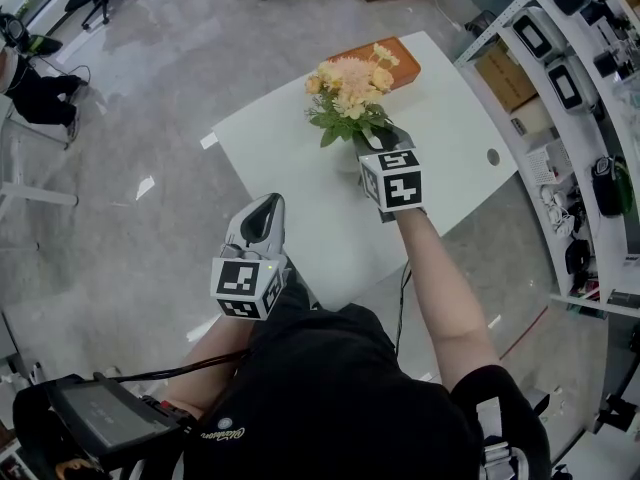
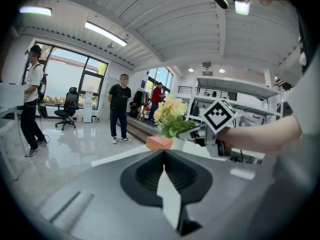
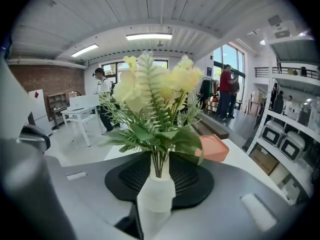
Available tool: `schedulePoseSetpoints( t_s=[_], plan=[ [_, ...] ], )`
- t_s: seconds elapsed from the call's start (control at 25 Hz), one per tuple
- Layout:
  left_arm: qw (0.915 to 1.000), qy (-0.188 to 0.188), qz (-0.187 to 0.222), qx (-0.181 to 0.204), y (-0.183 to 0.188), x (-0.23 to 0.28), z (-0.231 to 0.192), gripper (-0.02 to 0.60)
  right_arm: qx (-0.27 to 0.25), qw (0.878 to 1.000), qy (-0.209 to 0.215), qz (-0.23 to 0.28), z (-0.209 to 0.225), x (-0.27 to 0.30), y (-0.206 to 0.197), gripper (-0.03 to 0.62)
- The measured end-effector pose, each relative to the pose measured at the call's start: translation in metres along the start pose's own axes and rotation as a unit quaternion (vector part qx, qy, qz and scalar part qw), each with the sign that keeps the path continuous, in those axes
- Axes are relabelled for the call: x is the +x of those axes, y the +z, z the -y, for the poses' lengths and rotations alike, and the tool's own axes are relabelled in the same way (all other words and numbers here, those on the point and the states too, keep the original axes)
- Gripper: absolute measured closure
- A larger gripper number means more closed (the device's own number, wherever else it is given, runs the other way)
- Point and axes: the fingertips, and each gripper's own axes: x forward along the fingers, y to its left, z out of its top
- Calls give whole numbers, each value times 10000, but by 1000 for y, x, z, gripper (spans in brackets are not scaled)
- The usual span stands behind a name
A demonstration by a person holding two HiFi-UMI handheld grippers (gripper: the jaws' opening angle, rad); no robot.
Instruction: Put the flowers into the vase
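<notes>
Flowers (image 1: 350, 88) stood upright in vase (image 3: 156, 196) on bench (image 1: 300, 208), stems vertical, right btwn jaws of R claw (image 1: 387, 138), spread wide, not pinching. L claw (image 1: 265, 208) closed, empty, well back.

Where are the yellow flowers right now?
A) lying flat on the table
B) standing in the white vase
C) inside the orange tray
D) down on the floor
B: the flowers have their stems down in the neck of the white vase, which stands upright on the table.
</notes>
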Motion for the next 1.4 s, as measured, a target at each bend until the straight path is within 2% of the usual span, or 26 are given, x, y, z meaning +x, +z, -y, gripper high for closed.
schedulePoseSetpoints(
  t_s=[0.4, 0.6, 0.76, 0.96, 1.04, 1.16, 1.4],
  plan=[
    [9999, -96, 6, 34, 11, -1, 1, 574, 70, 10000, -6, 22, -5, -15, -1, 477],
    [9996, -247, 4, 123, 22, 1, 7, 574, 309, 9995, -42, 39, -6, -31, -9, 477],
    [9989, -423, 39, 204, 26, 2, 23, 574, 576, 9970, -179, 478, 0, -66, -14, 494],
    [9971, -659, 157, 345, 30, 6, 44, 574, 1044, 9807, -672, 1509, 17, -134, -16, 574],
    [9963, -744, 170, 405, 30, 7, 53, 574, 1167, 9728, -927, 1776, 23, -164, -24, 585],
    [9943, -855, 239, 583, 33, 5, 71, 574, 1358, 9629, -1212, 1993, 31, -201, -40, 591],
    [9923, -1022, 297, 639, 38, 7, 93, 574, 1785, 9470, -1600, 2141, 49, -241, -66, 592]
  ],
)
